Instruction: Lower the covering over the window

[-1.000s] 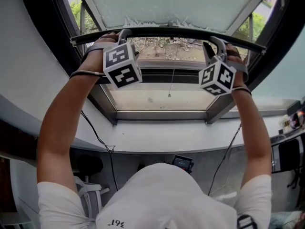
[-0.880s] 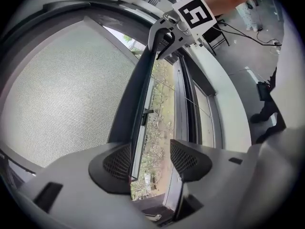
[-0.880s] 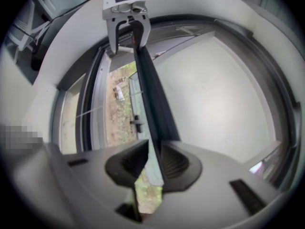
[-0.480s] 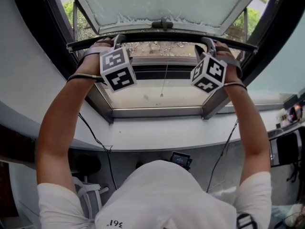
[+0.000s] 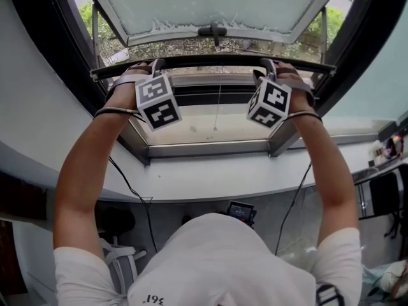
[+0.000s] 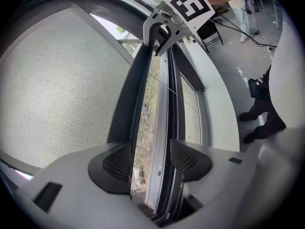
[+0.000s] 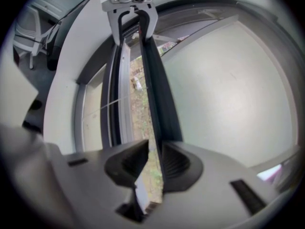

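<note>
The window covering is a grey mesh shade [image 6: 57, 89] that ends in a dark bottom bar [image 5: 210, 60]. The bar lies level across the window, above the sill. My left gripper [image 5: 156, 63] straddles the bar's left part. Its jaws stand wide, the bar [image 6: 126, 109] runs against one pad, and daylight shows beside it. My right gripper [image 5: 268, 62] is shut on the bar's right part, and the bar's thin edge [image 7: 159, 104] is pinched between its pads. Each gripper view shows the other gripper at the far end of the bar: the right gripper [image 6: 159, 30] and the left gripper [image 7: 131, 18].
An out-tilted pane with a dark handle [image 5: 213, 30] shows above the bar. A thin pull cord [image 5: 218, 107] hangs in front of the lower glass. Below are the pale sill [image 5: 210, 171], dangling cables [image 5: 127, 177], a chair [image 5: 118, 254] and a small device [image 5: 241, 212].
Both grippers and the bar have come down together toward the sill. More of the tilted pane and its handle now shows above the bar.
</note>
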A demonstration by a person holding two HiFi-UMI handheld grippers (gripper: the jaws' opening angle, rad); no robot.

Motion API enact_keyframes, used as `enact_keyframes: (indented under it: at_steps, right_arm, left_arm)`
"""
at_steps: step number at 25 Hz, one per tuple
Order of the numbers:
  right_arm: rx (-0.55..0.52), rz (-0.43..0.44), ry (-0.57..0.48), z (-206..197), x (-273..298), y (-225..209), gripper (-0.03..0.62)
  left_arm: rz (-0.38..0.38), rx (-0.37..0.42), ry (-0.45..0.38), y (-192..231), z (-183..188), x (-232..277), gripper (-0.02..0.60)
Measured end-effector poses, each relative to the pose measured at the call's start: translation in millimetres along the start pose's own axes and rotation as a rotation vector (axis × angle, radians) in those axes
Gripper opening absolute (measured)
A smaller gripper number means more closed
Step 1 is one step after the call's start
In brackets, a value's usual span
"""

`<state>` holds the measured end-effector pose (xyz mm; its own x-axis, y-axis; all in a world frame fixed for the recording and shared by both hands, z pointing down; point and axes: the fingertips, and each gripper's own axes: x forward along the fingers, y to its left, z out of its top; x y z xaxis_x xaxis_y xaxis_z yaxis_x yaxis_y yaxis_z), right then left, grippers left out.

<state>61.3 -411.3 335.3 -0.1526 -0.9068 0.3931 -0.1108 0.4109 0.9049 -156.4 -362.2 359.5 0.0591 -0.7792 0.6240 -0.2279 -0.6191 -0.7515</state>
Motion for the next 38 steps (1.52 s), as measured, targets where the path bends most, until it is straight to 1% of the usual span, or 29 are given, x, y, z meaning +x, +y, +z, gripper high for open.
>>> enact_keyframes:
  at_steps: [6,8,11,18,38]
  right_arm:
    - [-0.017,0.052,0.032,-1,4,13,0.091]
    - [-0.027,0.071,0.044,-2,6,19,0.101]
    - [-0.057,0.104,0.063,-6,9,32,0.126]
    - [-0.08,0.182,0.093,-11,21,67,0.13]
    - [-0.076,0.208,0.121,-14,29,86,0.132]
  left_arm:
    - [-0.028,-0.016,0.005,-10,-4,6,0.258]
    - [-0.037,-0.019,0.008,-14,-4,8,0.258]
    - [-0.059,-0.025,0.014,-22,-5,14,0.258]
    - [-0.107,-0.028,0.039,-52,-13,34,0.264]
    - [-0.158,-0.052,0.059,-70,-17,46,0.279]
